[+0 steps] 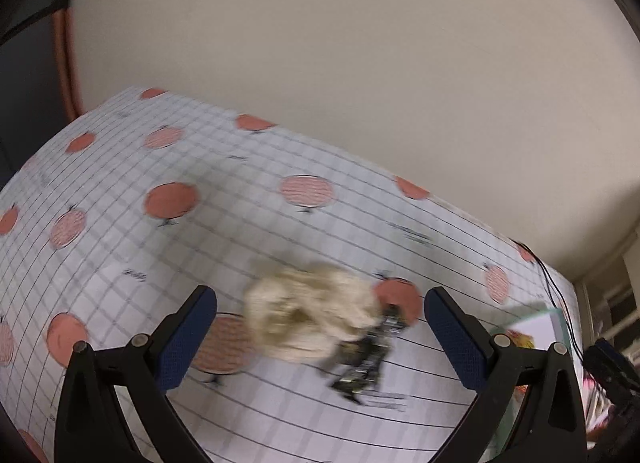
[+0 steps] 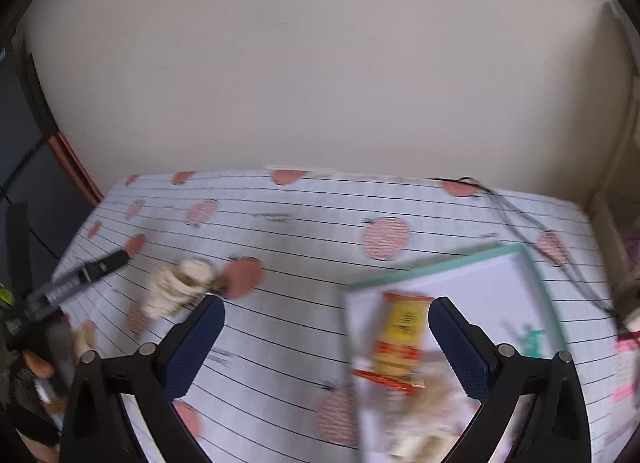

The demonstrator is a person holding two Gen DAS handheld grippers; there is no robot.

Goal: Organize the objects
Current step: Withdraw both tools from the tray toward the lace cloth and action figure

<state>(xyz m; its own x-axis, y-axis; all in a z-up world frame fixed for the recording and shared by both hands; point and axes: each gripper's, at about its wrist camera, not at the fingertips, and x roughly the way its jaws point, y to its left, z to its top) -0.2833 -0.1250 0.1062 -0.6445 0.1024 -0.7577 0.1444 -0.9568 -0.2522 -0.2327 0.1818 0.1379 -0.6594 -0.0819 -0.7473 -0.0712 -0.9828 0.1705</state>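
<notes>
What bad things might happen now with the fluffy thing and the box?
1. The cream fluffy bundle has a small dark clip-like piece at one end; the open left gripper might catch only the fluff and let that piece dangle or snag.
2. The shallow white box with mint-green rim already holds a yellow and red packet, so another item may land on it.
3. A thin black cable lies by the box and might get dragged.
</notes>
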